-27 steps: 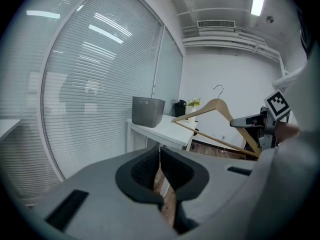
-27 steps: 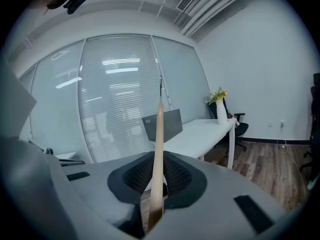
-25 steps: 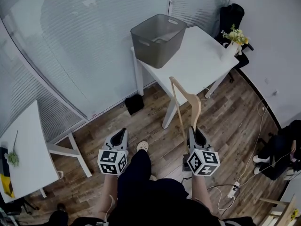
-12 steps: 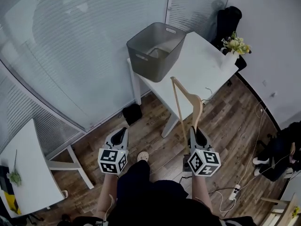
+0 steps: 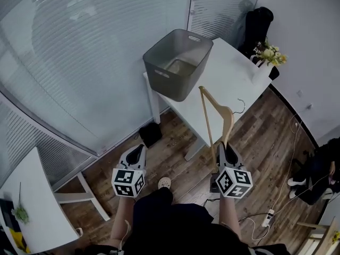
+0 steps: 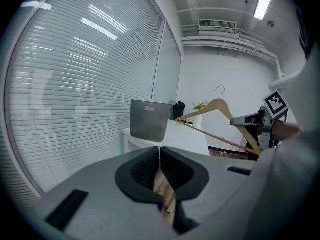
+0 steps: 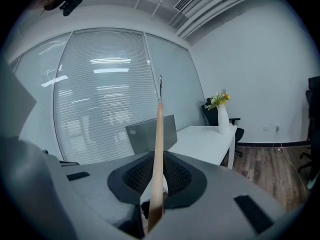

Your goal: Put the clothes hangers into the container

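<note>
A wooden clothes hanger [image 5: 214, 117] with a metal hook stands up out of my right gripper [image 5: 225, 149], which is shut on its lower end. In the right gripper view the hanger [image 7: 158, 149] rises edge-on between the pads. The grey container [image 5: 178, 62] stands on the near left corner of the white table [image 5: 234, 73], ahead of both grippers and apart from the hanger. My left gripper [image 5: 136, 150] hangs over the wooden floor, jaws together with nothing between them. From the left gripper view, the container [image 6: 148, 119] and the hanger [image 6: 216, 116] show ahead.
A white vase of flowers [image 5: 267, 56] stands at the table's far right corner, with a black chair [image 5: 256, 19] behind it. Glass walls with blinds run along the left. A small black box [image 5: 151, 133] sits on the floor by the table leg. Another white table [image 5: 29, 209] is at lower left; cables [image 5: 270, 215] lie at right.
The view has drawn closer to the table with the container. The right gripper has carried the hanger along, its top now over the table's near edge. Both grippers keep their jaws unchanged.
</note>
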Motion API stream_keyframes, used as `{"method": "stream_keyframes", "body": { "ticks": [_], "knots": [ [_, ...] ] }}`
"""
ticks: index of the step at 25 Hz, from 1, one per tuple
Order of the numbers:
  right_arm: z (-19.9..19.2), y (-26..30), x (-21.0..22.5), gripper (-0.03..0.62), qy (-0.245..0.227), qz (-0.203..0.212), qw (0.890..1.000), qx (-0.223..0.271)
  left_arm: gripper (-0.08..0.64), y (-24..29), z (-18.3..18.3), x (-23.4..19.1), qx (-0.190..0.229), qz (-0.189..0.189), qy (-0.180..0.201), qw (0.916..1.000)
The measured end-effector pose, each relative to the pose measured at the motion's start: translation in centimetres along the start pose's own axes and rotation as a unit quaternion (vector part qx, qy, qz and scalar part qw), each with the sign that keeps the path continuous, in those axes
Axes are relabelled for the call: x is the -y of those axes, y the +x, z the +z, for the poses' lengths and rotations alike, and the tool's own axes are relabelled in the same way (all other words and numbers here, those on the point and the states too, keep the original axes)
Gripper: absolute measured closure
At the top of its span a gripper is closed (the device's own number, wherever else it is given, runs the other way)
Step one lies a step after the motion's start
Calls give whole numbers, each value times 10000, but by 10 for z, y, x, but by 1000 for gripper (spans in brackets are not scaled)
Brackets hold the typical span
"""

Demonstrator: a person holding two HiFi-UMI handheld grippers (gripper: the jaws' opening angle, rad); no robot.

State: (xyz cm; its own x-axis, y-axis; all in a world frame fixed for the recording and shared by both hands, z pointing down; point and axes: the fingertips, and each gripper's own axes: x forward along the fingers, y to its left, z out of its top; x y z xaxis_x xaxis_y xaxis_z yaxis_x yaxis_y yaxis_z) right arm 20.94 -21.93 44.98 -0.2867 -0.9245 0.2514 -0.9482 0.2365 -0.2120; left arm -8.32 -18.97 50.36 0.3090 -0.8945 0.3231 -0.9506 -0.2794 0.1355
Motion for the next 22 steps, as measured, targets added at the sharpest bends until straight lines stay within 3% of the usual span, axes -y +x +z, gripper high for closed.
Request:
{"method": "stream_keyframes", "body": {
  "ticks": [13,22],
  "knots": [
    [30,59,4,522,18,-376,9988,326,541,59,24,-39,0,-338,203,9992],
    [68,76,16,522,193,-510,9967,596,541,81,41,-42,22,-702,357,9969]
  ]
}}
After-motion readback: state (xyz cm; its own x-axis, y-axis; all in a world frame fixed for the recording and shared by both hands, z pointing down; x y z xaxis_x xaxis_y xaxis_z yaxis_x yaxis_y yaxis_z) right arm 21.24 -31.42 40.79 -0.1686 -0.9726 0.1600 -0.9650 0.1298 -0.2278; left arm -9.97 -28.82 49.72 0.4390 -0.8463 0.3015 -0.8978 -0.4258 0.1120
